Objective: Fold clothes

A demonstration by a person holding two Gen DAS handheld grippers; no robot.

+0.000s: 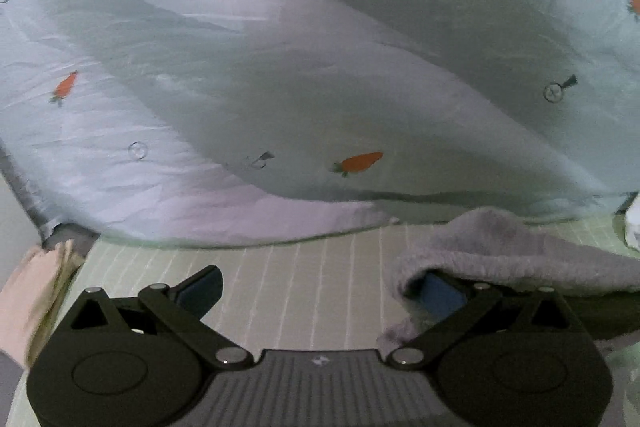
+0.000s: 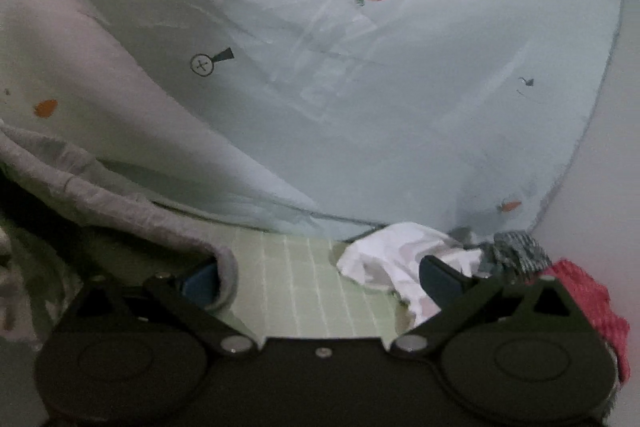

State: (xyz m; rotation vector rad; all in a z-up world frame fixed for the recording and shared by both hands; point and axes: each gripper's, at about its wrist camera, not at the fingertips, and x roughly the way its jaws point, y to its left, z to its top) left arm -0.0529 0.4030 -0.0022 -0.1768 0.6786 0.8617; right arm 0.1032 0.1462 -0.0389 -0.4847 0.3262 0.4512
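Note:
A grey fleecy garment (image 1: 520, 251) lies on the green checked mat (image 1: 304, 283) at the right of the left wrist view. My left gripper (image 1: 320, 291) is open, and the garment's edge drapes over its right finger (image 1: 444, 295). In the right wrist view the same grey garment (image 2: 120, 203) lies at the left, its hem curling over the left finger (image 2: 200, 285) of my right gripper (image 2: 320, 279), which is open. A crumpled white cloth (image 2: 392, 259) lies by its right finger.
A pale blue sheet with carrot prints (image 1: 320, 75) hangs behind the mat, also in the right wrist view (image 2: 360, 107). A grey knit item (image 2: 516, 251) and a red knit item (image 2: 588, 299) lie at the right. A pinkish cloth (image 1: 36, 279) lies at the left.

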